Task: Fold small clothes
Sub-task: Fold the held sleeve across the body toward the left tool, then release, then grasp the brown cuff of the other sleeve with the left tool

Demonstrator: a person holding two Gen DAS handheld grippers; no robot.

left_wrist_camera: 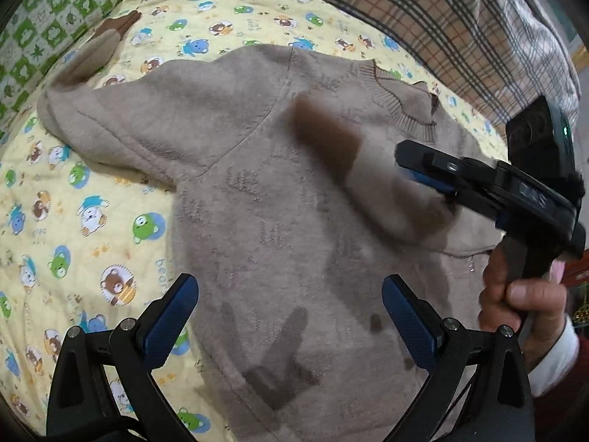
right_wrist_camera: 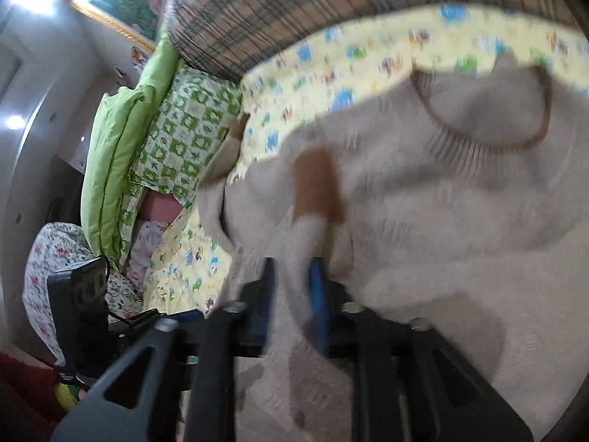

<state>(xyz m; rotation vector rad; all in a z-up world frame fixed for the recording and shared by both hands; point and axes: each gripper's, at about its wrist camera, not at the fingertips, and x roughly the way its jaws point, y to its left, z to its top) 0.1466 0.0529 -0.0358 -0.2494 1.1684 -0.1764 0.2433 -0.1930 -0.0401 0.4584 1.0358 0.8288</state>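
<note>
A small beige knit sweater [left_wrist_camera: 257, 184] lies flat on a yellow bear-print quilt [left_wrist_camera: 73, 202], neck ribbing toward the far right. Its left sleeve [left_wrist_camera: 84, 84] with a brown cuff stretches to the far left. My right gripper [left_wrist_camera: 408, 162] is shut on the right sleeve [left_wrist_camera: 368, 184] and holds it lifted over the chest, brown cuff [left_wrist_camera: 324, 132] pointing inward. In the right wrist view the sleeve [right_wrist_camera: 305, 235] runs between the closed fingers of the right gripper [right_wrist_camera: 291, 276]. My left gripper [left_wrist_camera: 291, 298] is open and empty above the sweater's lower body.
A green checked pillow [left_wrist_camera: 48, 25] lies at the far left of the bed. A plaid blanket [left_wrist_camera: 460, 18] lies along the far side. A floral cloth [right_wrist_camera: 48, 258] and green cushion [right_wrist_camera: 114, 154] sit beyond the quilt's edge.
</note>
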